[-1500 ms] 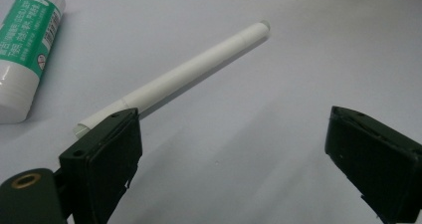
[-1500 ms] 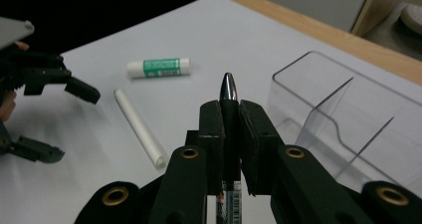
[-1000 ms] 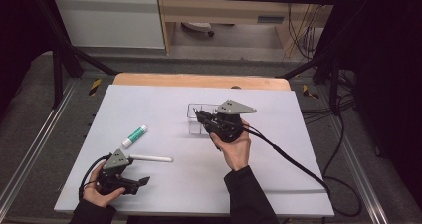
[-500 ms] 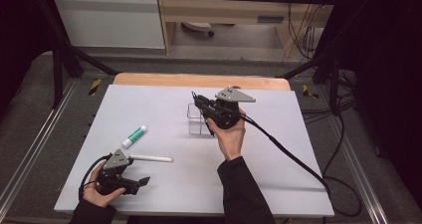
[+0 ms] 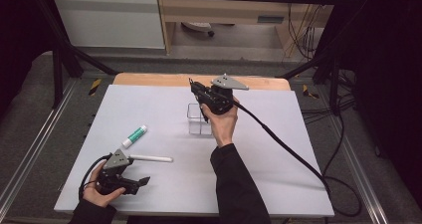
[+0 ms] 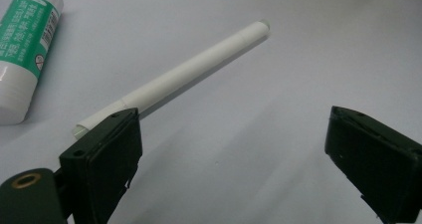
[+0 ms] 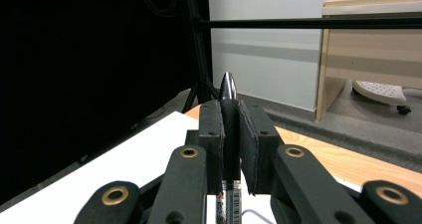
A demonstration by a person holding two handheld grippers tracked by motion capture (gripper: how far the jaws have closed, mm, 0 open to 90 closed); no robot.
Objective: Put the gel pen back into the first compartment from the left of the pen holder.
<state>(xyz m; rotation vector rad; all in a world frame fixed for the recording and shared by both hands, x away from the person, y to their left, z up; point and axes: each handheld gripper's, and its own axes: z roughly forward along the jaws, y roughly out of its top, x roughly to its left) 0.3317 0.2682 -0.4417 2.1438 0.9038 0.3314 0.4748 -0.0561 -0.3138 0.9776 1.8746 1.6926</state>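
Observation:
My right gripper (image 5: 196, 88) is held above the far side of a clear plastic box (image 5: 198, 127) in the middle of the white table. In the right gripper view its jaws are shut on a black pen (image 7: 228, 92), which stands upright between the pads with its pointed tip above them. Near the front left corner my left gripper (image 5: 140, 183) rests low on the table. Its jaws are open in the left gripper view, with nothing between them. A white stick (image 6: 189, 73) lies just beyond the left jaw, and a green and white glue stick (image 6: 26, 45) lies farther left.
The white sheet (image 5: 278, 154) covers the table, with a wooden strip (image 5: 149, 78) along the far edge. A black cable (image 5: 283, 144) trails from the right gripper off to the right. Metal frame rails run along both sides.
The right hand has carried the black pen away from me and slightly up, from the box's near side to above its far side. The left hand has stayed still.

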